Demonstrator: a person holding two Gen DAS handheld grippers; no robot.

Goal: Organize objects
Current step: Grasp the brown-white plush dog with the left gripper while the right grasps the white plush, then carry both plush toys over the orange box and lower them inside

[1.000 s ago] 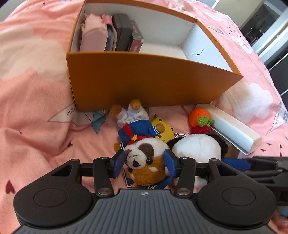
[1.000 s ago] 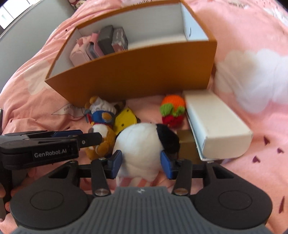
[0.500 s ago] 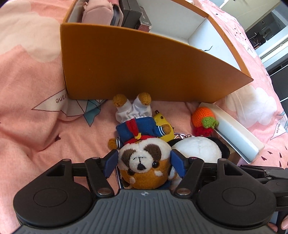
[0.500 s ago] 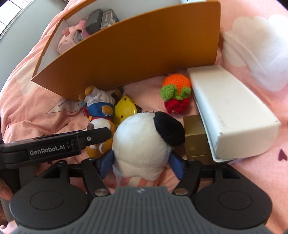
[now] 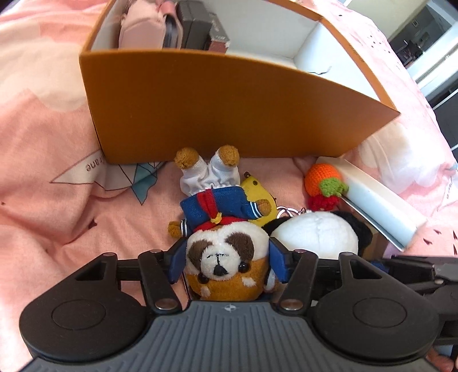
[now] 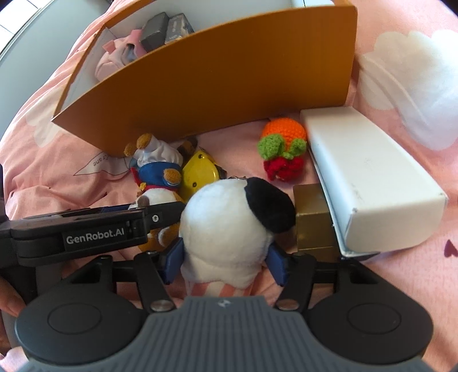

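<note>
From the left gripper's camera, the left gripper [image 5: 226, 264] has its blue pads against both sides of the head of a plush dog [image 5: 226, 257] in a blue sailor top; its jaws have just been closing in, and they now clamp that head. The dog lies on the pink bedspread [image 5: 48, 183] with its feet up against the near wall of the orange box [image 5: 217, 108], which holds a pink pouch [image 5: 143, 25] and dark items at its left end. A yellow charm [image 5: 257, 191] peeks out beside the dog. From the right gripper's camera, the right gripper [image 6: 226, 261] has also just been closing, and its pads press into a round white plush [image 6: 226, 226] with a black ear. A crocheted orange [image 6: 283, 143], a gold box [image 6: 312, 220] and a long white box [image 6: 369, 183] lie to its right.
</note>
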